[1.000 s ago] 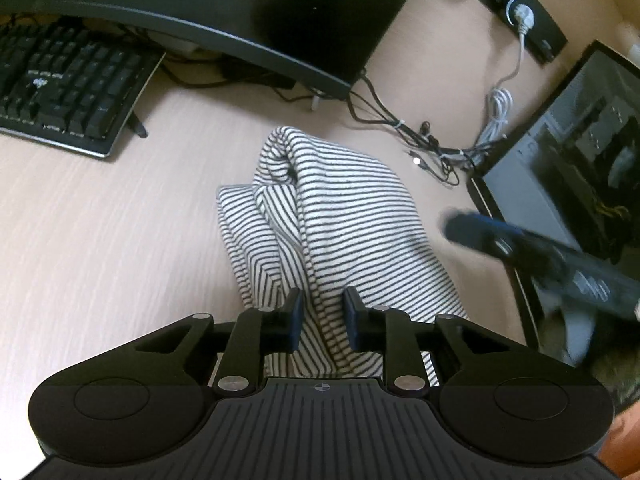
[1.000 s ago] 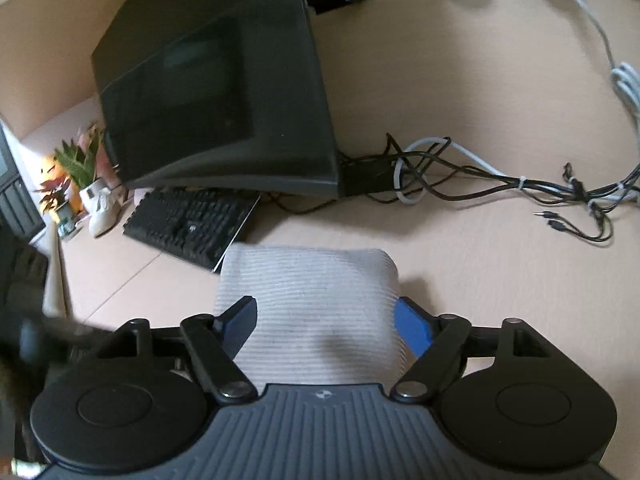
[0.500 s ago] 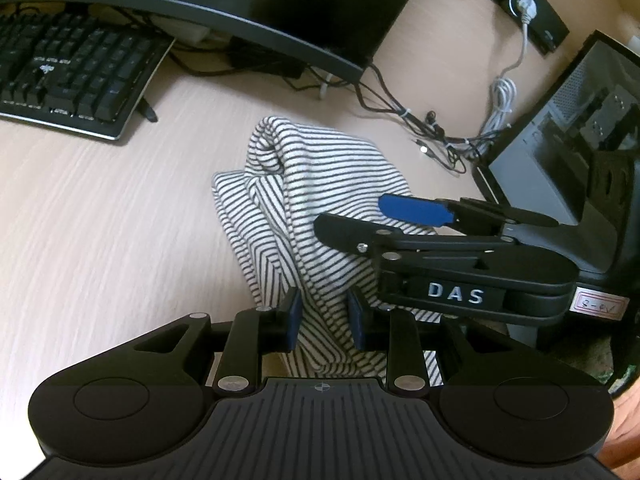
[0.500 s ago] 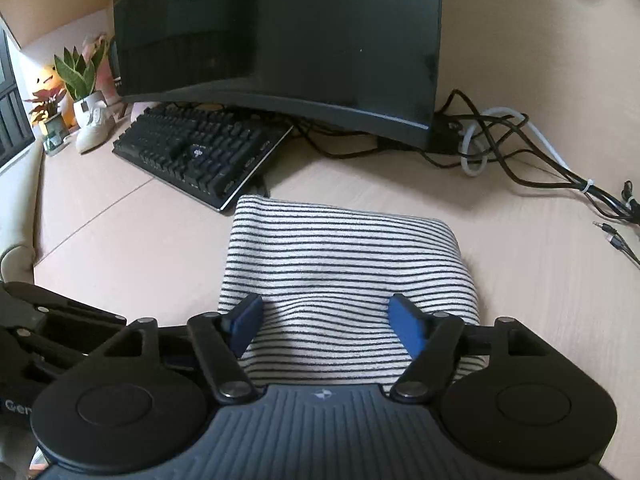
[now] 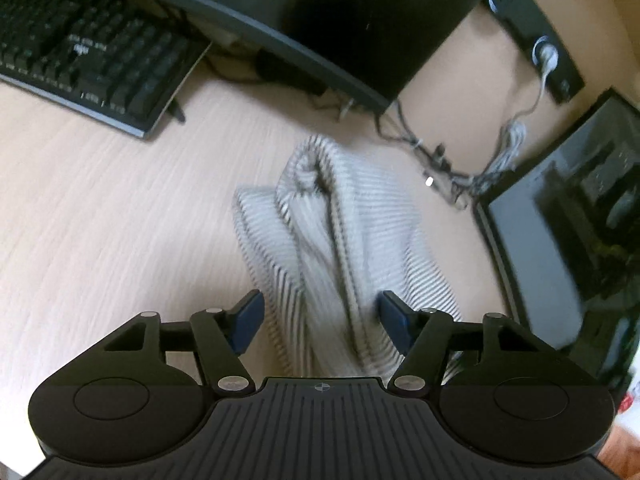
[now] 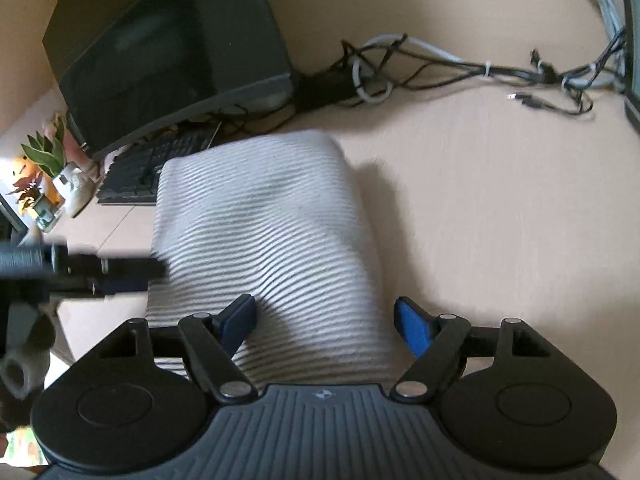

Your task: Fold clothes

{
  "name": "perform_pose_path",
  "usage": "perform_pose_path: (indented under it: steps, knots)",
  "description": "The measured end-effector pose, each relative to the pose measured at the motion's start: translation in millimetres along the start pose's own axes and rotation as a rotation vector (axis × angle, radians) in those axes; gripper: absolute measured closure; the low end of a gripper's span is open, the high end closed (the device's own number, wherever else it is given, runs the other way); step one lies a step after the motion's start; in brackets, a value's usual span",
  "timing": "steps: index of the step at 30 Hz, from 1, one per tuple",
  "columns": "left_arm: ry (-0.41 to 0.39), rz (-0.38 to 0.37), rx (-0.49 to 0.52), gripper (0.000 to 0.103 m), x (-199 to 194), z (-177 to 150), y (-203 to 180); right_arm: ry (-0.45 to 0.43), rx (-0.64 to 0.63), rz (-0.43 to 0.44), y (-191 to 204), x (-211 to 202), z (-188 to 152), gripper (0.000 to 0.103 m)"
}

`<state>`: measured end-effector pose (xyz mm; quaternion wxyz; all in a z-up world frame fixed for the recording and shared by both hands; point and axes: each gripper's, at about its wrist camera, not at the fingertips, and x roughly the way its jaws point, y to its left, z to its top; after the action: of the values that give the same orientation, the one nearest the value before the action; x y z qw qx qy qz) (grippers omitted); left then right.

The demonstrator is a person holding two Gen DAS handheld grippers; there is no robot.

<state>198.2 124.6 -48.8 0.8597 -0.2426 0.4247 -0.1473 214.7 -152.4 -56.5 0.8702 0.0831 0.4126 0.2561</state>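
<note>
Striped garment (image 5: 352,248) lies folded on the tabletop (image 5: 100,220), near the cables (image 6: 460,64). Left gripper (image 5: 320,316) opening, cloth between jaws, pads clear. Right gripper (image 6: 326,320) opening over the garment's near end, nothing pinched. Risk: loose upper fold slumps open, or a pad snags fabric and drags the stack.

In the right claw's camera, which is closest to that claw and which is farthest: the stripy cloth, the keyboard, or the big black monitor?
From the right claw:
1. Stripy cloth, lying right between its opening jaws.
2. Keyboard, behind the cloth, to the left.
3. Monitor, farthest back, upper left.
</note>
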Motion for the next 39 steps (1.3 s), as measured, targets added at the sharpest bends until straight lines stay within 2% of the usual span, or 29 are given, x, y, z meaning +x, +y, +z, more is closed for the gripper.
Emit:
perform_pose_path:
  steps: [2, 5, 8, 16, 19, 25, 28, 30, 32, 34, 36, 39]
  knots:
    - [0.006, 0.012, 0.011, 0.035, 3, 3, -1, 0.003, -0.031, -0.015, 7, 6, 1, 0.03]
    - [0.016, 0.044, 0.019, 0.043, 7, 3, 1, 0.01, -0.061, -0.003, 17, 15, 8, 0.032]
    - [0.012, 0.067, 0.004, 0.042, 6, 3, 11, 0.015, -0.098, 0.0, 27, 27, 15, 0.033]
    - [-0.052, 0.172, 0.011, 0.038, -8, 26, 43, 0.02, -0.137, 0.033, 60, 68, 36, 0.032]
    - [-0.072, 0.204, 0.011, 0.042, -16, 39, 52, 0.018, -0.18, 0.045, 71, 81, 44, 0.032]
    - [-0.232, 0.22, 0.065, 0.042, -57, 71, 34, 0.03, -0.213, 0.073, 72, 87, 48, 0.031]
    - [-0.292, 0.136, 0.103, 0.041, -60, 86, 19, 0.029, -0.219, 0.067, 74, 84, 46, 0.032]
    - [-0.289, 0.064, 0.124, 0.041, -49, 92, 14, 0.027, -0.221, 0.066, 74, 82, 43, 0.032]
    - [-0.261, 0.028, 0.128, 0.041, -32, 94, 14, 0.027, -0.227, 0.066, 72, 82, 43, 0.032]
    - [-0.211, 0.032, 0.113, 0.042, -10, 93, 19, 0.025, -0.231, 0.065, 70, 80, 42, 0.032]
    - [-0.164, 0.068, 0.069, 0.042, 8, 90, 34, 0.023, -0.233, 0.061, 68, 76, 43, 0.032]
    - [-0.141, 0.08, 0.008, 0.055, 21, 83, 57, 0.011, -0.232, 0.051, 65, 66, 46, 0.03]
